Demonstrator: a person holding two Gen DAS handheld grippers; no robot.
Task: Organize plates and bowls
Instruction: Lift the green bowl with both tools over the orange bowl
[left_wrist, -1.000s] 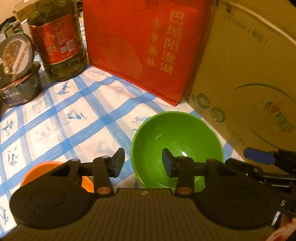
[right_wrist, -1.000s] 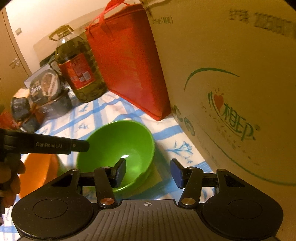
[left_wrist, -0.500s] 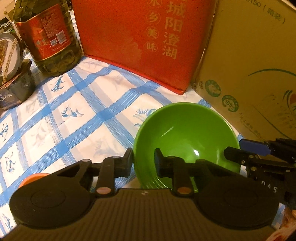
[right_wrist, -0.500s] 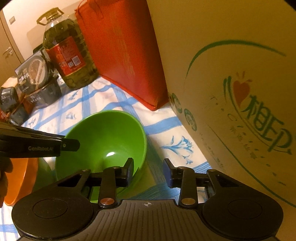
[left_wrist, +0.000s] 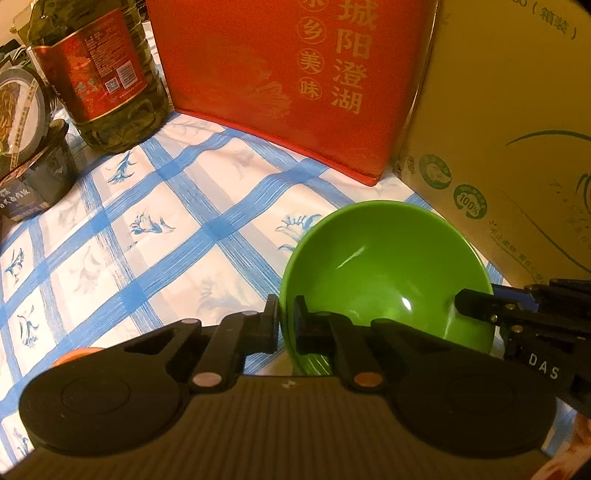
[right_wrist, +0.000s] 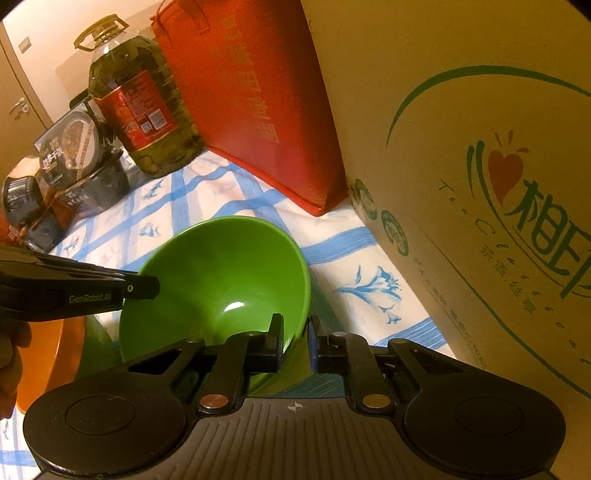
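I find both units closed on the same green bowl (left_wrist: 384, 273), from opposite sides. My left hand-held gripper (left_wrist: 286, 326) pinches the bowl's near-left rim, one finger outside the wall and the other inside. My right hand-held gripper (right_wrist: 295, 341) pinches the near-right rim in the same manner, one finger within the bowl, one against its outer wall. In the left wrist view the right unit enters from the lower right, reaching level toward the rim. In the right wrist view the left unit comes in from the left edge, angled slightly downward, with part of the operator's hand (right_wrist: 11, 354) visible behind it.

The bowl sits over the blue-checked cloth (left_wrist: 177, 236) on the counter, just in front of a cardboard box (right_wrist: 480, 147) and a red bag (left_wrist: 280, 74); I cannot tell whether its base touches the cloth. An orange bowl (right_wrist: 44, 354) lies to its left, near the left unit. An oil bottle (right_wrist: 144, 110) stands further back, beside stacked dark food packages (right_wrist: 70, 177).
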